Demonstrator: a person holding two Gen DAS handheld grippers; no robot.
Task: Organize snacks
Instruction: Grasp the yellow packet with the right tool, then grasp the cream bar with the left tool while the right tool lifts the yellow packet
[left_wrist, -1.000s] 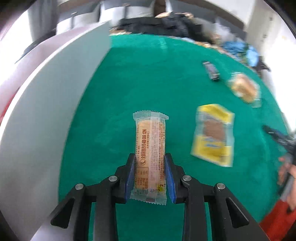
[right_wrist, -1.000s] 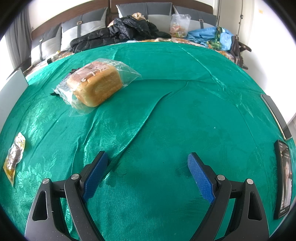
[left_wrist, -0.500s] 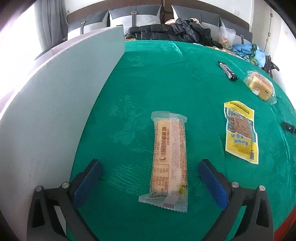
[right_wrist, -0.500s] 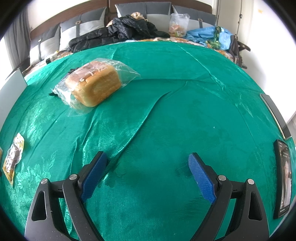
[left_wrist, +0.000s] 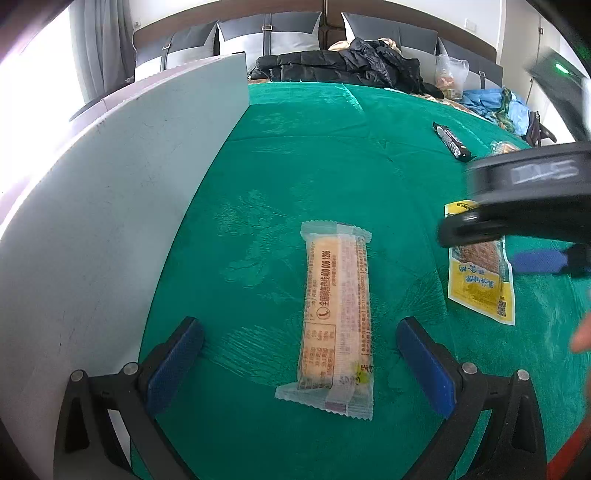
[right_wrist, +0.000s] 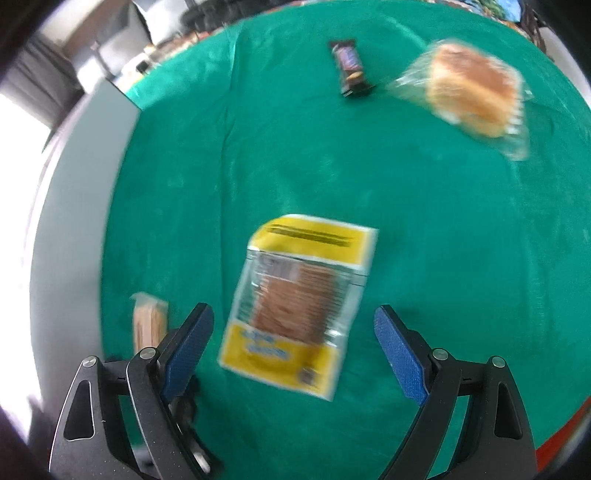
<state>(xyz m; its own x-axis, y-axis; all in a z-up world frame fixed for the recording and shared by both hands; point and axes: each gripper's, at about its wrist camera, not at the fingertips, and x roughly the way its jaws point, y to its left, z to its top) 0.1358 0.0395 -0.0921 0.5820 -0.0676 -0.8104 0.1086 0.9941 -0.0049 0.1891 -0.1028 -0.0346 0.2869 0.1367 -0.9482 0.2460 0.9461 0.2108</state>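
Green cloth covered the desk. Left gripper was wide open w/ nothing held, the wafer pack lying flat between its jaws. Right gripper, also wide open & empty, hovered over the yellow packet; view blurred, so probably not touching. Next move: lower, close on packet.

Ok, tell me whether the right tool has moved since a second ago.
Yes. The right tool has swung left across the green cloth, away from the bread, and now hangs open over the yellow packet.
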